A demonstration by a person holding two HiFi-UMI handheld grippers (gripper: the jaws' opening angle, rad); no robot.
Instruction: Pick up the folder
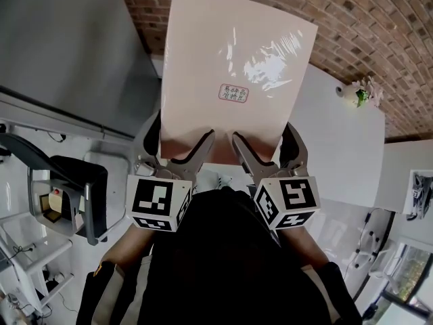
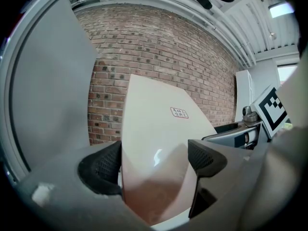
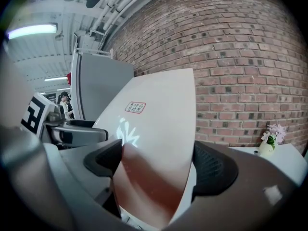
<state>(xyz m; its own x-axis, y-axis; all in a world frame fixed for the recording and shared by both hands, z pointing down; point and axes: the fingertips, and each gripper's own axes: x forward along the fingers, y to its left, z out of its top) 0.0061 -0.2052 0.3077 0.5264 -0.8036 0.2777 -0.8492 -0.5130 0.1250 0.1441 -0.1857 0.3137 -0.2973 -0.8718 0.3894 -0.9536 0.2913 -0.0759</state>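
The folder (image 1: 233, 73) stands upright, long axis vertical.

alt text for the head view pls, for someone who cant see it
A pale pink glossy flat folder is held up by its lower edge, the left gripper and right gripper each clamped on it, before a red brick wall. A small red-bordered label sits at its middle.
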